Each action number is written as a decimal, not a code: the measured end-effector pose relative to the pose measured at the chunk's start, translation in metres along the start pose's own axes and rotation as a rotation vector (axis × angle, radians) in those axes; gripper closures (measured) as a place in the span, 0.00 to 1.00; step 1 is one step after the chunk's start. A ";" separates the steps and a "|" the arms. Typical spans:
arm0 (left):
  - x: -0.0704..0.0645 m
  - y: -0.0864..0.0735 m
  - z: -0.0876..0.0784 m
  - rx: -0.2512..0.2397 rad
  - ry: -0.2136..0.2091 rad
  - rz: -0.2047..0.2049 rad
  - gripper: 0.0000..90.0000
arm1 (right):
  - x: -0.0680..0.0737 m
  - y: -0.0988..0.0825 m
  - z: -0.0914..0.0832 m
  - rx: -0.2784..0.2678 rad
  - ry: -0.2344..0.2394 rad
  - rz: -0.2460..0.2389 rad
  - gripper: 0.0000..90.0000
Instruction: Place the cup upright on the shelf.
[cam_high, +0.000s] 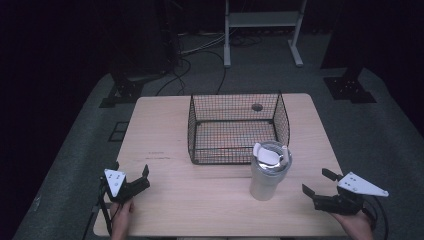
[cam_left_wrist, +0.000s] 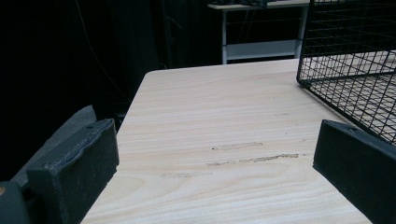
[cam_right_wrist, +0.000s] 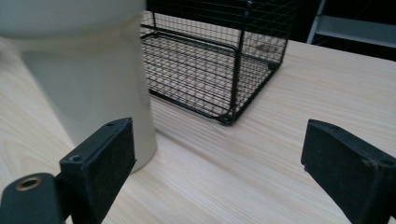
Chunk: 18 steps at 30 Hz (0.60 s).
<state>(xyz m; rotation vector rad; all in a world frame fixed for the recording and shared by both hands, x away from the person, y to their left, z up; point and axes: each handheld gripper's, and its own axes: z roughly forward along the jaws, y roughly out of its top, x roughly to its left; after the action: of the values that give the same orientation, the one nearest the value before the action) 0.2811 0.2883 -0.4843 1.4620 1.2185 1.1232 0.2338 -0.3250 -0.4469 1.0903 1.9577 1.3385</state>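
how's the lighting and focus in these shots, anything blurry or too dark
High view: table lit, surroundings near black, image soft. Left gripper view: wood grain sharp, background dark. Right gripper view: the tumbler close up is blurred and washed out; the wire basket is sharper.

white lidded tumbler (cam_high: 269, 176) stands upright before the wire basket (cam_high: 235, 127).

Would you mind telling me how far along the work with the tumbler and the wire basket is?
Nothing looks done: the tumbler stands upright on the table, in front of the empty wire basket. In hand: the right gripper sits open beside the tumbler, apart from it; the left gripper is open too. Left, probably: grasping the tumbler and moving it into the basket.
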 end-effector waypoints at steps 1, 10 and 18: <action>0.000 0.000 0.000 -0.001 0.000 0.000 0.00 | 0.002 0.001 0.000 0.001 0.005 -0.006 0.10; 0.000 0.000 0.000 -0.003 -0.001 0.003 0.00 | 0.017 0.011 0.002 -0.007 0.087 -0.042 0.10; 0.000 0.000 -0.001 -0.005 -0.003 0.005 0.00 | 0.031 0.019 0.005 -0.008 0.141 -0.075 0.10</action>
<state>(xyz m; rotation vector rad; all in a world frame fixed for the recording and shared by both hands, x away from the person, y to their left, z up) 0.2804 0.2882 -0.4844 1.4632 1.2097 1.1267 0.2276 -0.2928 -0.4305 0.9319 2.0708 1.4157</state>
